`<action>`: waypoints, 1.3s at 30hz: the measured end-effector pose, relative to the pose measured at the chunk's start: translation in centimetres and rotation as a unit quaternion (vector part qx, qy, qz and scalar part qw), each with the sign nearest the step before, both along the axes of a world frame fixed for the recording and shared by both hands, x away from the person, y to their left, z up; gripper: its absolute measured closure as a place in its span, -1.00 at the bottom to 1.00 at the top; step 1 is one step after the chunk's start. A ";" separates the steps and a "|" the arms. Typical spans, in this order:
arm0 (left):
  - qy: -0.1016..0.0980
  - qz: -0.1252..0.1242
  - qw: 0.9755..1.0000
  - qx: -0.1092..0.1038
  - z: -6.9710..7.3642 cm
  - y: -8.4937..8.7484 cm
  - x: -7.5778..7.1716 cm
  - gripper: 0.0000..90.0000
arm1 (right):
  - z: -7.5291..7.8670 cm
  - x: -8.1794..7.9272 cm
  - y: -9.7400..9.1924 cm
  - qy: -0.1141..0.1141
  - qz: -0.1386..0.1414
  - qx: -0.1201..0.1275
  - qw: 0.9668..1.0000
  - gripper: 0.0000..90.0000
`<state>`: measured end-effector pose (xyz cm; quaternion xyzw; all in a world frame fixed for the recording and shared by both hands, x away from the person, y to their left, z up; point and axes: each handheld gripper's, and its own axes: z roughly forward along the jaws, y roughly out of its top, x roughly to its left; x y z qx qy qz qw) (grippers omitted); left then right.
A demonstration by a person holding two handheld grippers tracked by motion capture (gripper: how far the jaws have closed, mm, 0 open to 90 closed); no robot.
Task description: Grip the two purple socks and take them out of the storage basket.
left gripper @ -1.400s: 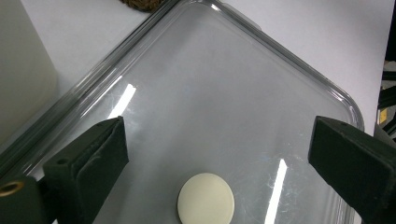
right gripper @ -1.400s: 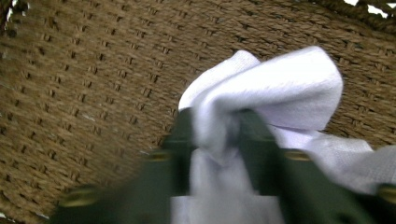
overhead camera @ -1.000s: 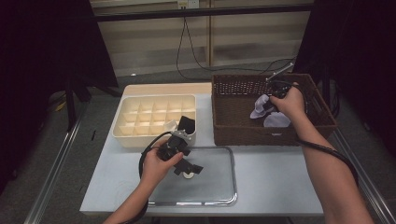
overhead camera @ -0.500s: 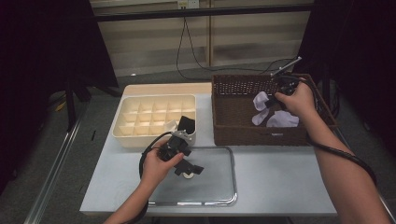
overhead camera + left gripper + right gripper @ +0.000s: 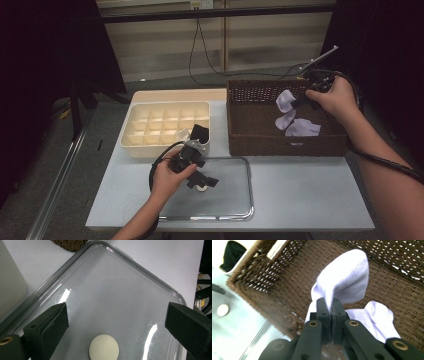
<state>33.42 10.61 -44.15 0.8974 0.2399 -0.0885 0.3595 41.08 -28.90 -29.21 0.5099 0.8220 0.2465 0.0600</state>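
Observation:
My right gripper point(image 5: 329, 305) is shut on a white sock point(image 5: 348, 277), which hangs lifted inside the brown wicker basket point(image 5: 274, 272). From above, the same sock point(image 5: 286, 101) dangles from the right gripper point(image 5: 299, 103) over the basket point(image 5: 250, 125), and a second white sock point(image 5: 302, 128) lies on the basket floor. The left gripper point(image 5: 200, 175) rests over a clear lid point(image 5: 235, 200) on the table. In the left gripper view its jaws stand wide apart above the lid point(image 5: 120, 290), with a round cream knob point(image 5: 103, 348) between them, untouched.
A cream divided tray point(image 5: 165, 122) sits at the table's left, with a black item point(image 5: 201, 132) in its near right cell. The grey table point(image 5: 300, 190) has bare room at the front right. Cables trail behind the basket.
My right gripper has risen with the white sock, pulling it up off the basket floor. The left hand has stayed put over the lid.

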 end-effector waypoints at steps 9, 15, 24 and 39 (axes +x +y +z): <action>0.001 -0.002 1.000 0.002 -0.1 -0.2 -0.1 -0.89 | 2.6 -1.9 0.5 -0.008 0.027 -0.003 1.000 0.96; -0.002 -0.001 1.000 0.004 0.1 -0.2 -0.2 -0.89 | 3.5 -3.3 0.6 -0.016 0.040 0.010 0.999 0.95; 0.000 -0.001 1.000 0.002 0.0 -0.3 -0.2 -0.89 | 3.6 -5.0 1.1 -0.015 0.064 0.015 0.998 0.95; -0.001 -0.002 1.000 0.002 0.0 -0.4 -0.3 -0.89 | 3.1 -8.1 2.5 -0.021 0.110 0.033 0.993 0.95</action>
